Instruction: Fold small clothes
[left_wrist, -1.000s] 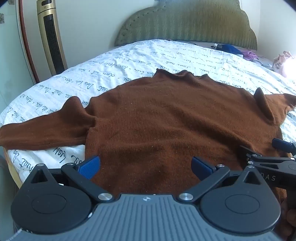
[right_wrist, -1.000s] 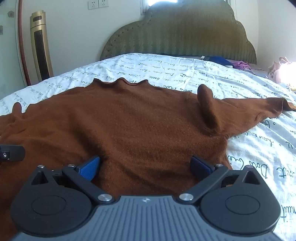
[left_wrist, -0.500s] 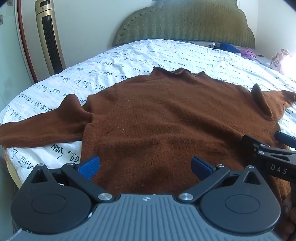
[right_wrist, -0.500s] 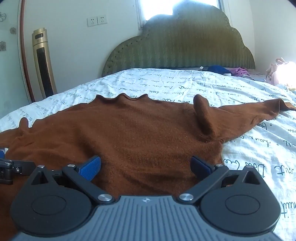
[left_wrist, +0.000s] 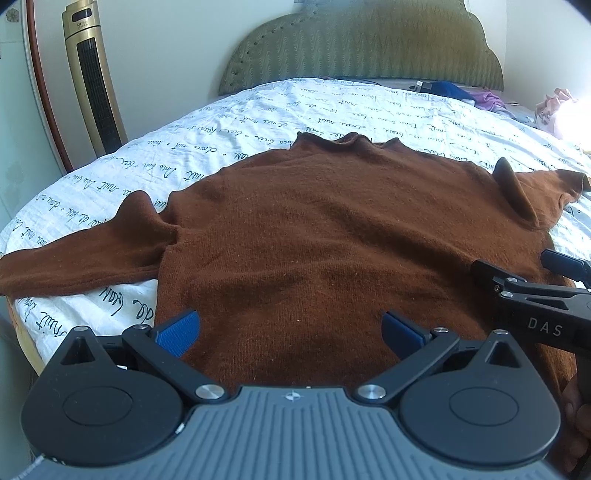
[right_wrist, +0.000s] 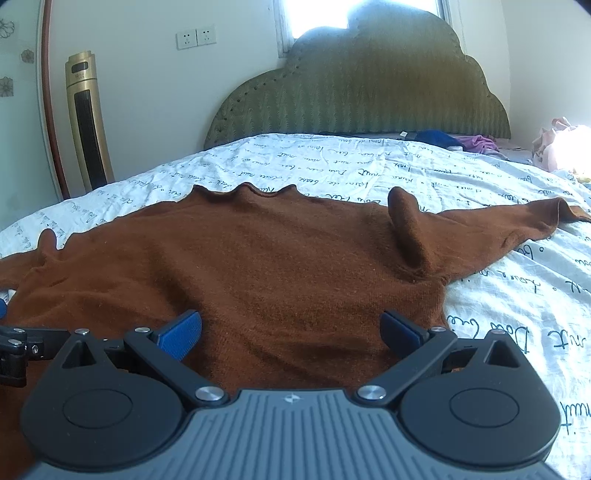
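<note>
A brown knit sweater (left_wrist: 332, 236) lies flat on the bed, collar toward the headboard and both sleeves spread sideways. My left gripper (left_wrist: 290, 330) hovers open over its near hem on the left side, nothing between the blue pads. My right gripper (right_wrist: 290, 330) stands open over the hem's right part of the sweater (right_wrist: 280, 266). The right gripper (left_wrist: 532, 280) also shows at the right edge of the left wrist view. The left sleeve (left_wrist: 74, 262) runs to the bed's left edge. The right sleeve (right_wrist: 517, 229) reaches right, with a raised fold (right_wrist: 406, 225) at the shoulder.
The bed carries a white sheet (left_wrist: 332, 107) printed with script and a green padded headboard (right_wrist: 354, 92). Blue and purple clothes (right_wrist: 461, 139) lie near the headboard at right. A gold tower fan (left_wrist: 94, 88) stands by the wall on the left.
Both grippers have tilted up and drawn back a little, so more headboard and wall show. The sweater lies as before and both grippers stay open.
</note>
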